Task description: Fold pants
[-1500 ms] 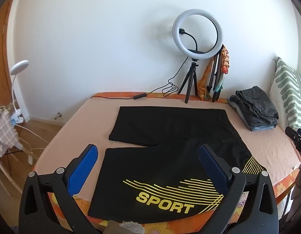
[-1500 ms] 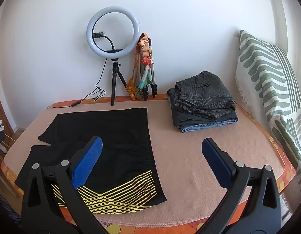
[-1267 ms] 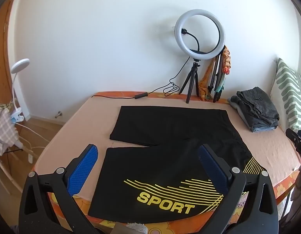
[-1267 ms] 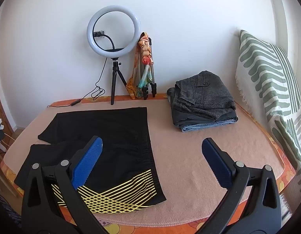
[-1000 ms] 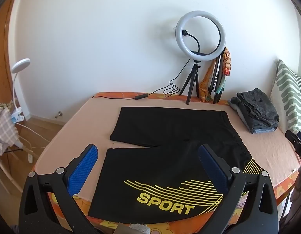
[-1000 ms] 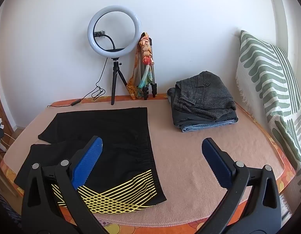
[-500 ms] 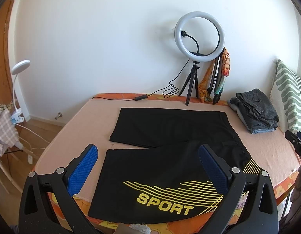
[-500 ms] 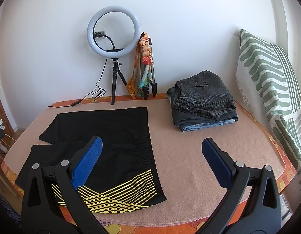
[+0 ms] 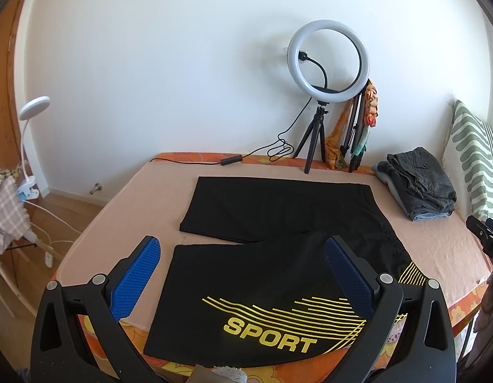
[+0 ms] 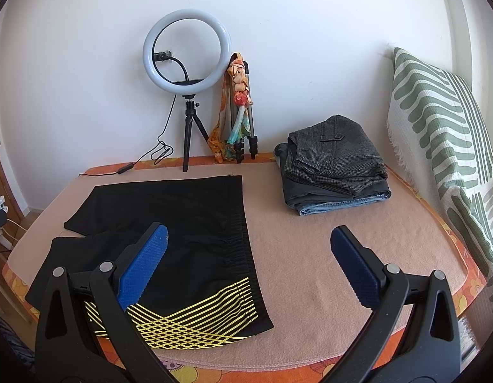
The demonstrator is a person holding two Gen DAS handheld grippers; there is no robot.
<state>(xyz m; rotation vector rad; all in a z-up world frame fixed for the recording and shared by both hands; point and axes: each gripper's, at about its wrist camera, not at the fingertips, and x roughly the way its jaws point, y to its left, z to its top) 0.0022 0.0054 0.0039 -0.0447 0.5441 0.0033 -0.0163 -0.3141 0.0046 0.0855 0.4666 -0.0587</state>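
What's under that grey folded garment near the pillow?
Under the grey folded garment lie a darker layer and blue jeans, stacked on the bed cover. Anything deeper is covered.

Both wrist views above near edge, sharing shorts (image 9: 278, 249) and ring light (image 10: 187, 50)

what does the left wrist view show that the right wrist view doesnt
Only the left wrist view shows the SPORT lettering on the black shorts and the white clip lamp.

Only the right wrist view shows the striped pillow in full.

Both show the shorts lying flat, the ring light, the folded clothes stack, and open jaws on the left gripper and right gripper.
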